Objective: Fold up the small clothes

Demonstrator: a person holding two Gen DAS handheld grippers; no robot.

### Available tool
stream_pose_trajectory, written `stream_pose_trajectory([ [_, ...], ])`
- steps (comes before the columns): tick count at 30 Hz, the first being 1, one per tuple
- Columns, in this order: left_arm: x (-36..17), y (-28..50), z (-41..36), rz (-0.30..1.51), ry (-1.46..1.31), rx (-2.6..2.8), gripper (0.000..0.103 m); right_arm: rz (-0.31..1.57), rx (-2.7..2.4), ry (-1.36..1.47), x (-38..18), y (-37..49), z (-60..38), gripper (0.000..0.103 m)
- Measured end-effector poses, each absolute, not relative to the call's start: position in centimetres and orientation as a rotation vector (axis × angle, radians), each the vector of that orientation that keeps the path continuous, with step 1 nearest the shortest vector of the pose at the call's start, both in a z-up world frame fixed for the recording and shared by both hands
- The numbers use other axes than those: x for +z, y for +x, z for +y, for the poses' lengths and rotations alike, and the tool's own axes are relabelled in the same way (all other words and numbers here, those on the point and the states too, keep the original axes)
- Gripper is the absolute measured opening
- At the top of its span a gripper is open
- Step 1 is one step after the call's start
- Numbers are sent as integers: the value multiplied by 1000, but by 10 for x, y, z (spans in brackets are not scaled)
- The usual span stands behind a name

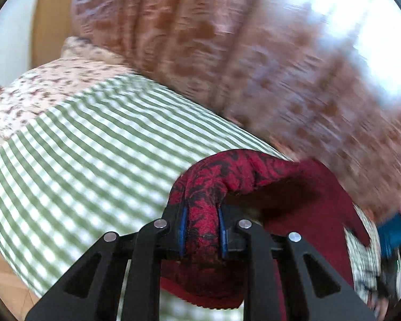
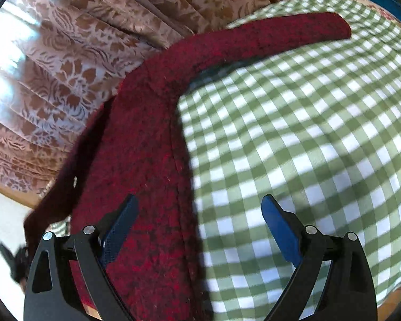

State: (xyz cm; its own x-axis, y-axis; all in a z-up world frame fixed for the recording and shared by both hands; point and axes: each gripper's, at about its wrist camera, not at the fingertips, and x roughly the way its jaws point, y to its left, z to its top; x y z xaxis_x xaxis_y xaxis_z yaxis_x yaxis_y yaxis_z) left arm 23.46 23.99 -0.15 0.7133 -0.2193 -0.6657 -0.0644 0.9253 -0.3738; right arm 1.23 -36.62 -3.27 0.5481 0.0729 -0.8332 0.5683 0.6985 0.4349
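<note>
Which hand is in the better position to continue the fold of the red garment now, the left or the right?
Left, probably. The left tool is already shut on a bunched part of the red garment. The right tool is open over the garment's edge and the checked cloth, holding nothing.

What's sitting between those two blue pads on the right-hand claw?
In the right wrist view, the open right gripper spans the red garment's edge and bare green checked cloth.

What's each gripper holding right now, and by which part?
Left gripper pinches a bunched fold of the red garment; which part is unclear. Right gripper holds nothing.
</note>
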Motion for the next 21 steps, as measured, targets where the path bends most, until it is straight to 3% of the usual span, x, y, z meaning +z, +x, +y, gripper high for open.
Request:
stream_pose_trajectory([
  [5, 5, 280, 253, 765, -375, 93, 60, 1015, -311, 766, -43, 3, -358, 92],
  [14, -14, 203, 198, 879, -371, -308, 65, 1129, -139, 668, -53, -1, -319, 91],
  [17, -44, 163, 162, 979, -398, -480, 65, 1155, -95, 635, -55, -4, -307, 82],
  [21, -70, 114, 125, 1055, -440, -630, 65, 1182, -38, 611, -58, -9, -295, 61],
])
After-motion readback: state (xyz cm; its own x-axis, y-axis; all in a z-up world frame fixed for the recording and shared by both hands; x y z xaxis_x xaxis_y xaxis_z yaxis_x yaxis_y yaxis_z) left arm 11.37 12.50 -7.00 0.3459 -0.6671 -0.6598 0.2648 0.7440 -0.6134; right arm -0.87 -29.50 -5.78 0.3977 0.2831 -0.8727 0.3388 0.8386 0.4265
